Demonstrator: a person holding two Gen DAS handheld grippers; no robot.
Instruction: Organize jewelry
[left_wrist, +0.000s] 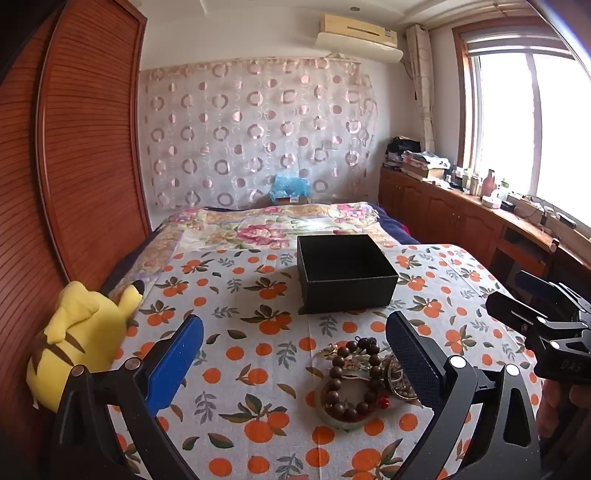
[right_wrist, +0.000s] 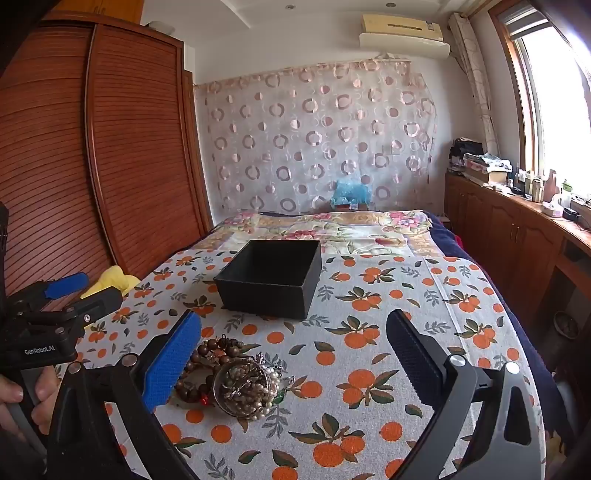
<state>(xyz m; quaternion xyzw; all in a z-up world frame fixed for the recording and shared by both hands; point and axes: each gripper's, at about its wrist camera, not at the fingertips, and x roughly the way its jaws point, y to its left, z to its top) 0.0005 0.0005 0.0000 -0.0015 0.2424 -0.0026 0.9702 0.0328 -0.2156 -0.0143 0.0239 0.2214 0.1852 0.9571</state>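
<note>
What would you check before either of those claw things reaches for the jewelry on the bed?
1. Left gripper open and holding nothing: ok.
2. Right gripper open and holding nothing: ok.
3. Black box uncovered, nothing seen inside: ok.
4. Jewelry pile in plain view ahead of both grippers: ok.
5. Pieces lying apart enough to lift one alone: not ok; the wooden bead bracelet overlaps the rest.
6. Nothing lying between pile and box on the orange-print cloth: ok.
</note>
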